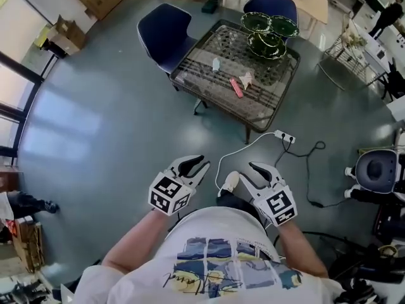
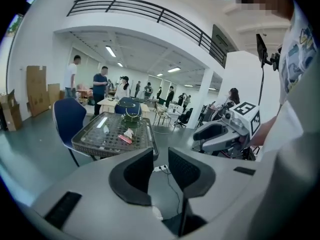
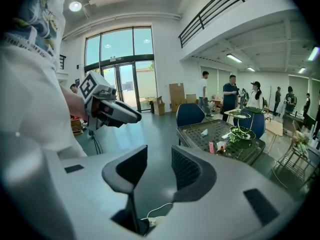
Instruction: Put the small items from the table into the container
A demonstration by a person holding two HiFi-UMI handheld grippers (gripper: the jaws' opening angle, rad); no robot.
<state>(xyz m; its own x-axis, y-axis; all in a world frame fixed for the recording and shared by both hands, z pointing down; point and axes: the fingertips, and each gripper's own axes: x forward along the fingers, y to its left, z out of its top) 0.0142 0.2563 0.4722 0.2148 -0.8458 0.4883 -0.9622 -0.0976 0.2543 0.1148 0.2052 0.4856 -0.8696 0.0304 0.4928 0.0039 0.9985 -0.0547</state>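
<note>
Well short of the mesh-topped table [image 1: 283, 88], over bare grey floor, the person holds both grippers in front of the chest, with their jaws pointing toward the table. The left gripper [image 1: 199, 164] has its jaws only a narrow gap apart, and nothing is between them; its own view shows just floor and a white cable through the gap. The right gripper [image 1: 254, 170] stands with its jaws wider apart than the left's and is also empty. Neither gripper is close to the table or anything on it.

On the table top, near its middle, lie three small items. A pink bar-shaped packet [image 1: 236, 87] is nearest the person, and a crumpled white wrapper [image 1: 247, 78] lies just beside it. A small pale item [image 1: 216, 64] sits apart from these two, toward the table's left side. What the pale item is cannot be made out.

At the table's far right corner stands the container, a green tiered bowl stand [image 1: 269, 34]. Its glass bowls show no small items in them from here.

Two blue chairs border the table: one chair [image 1: 163, 33] is against its left edge, and the other chair [image 1: 271, 6] is behind its far edge. On the floor just in front of the table's near corner lies a white power strip [image 1: 285, 135], its cable curling back toward the person.
</note>
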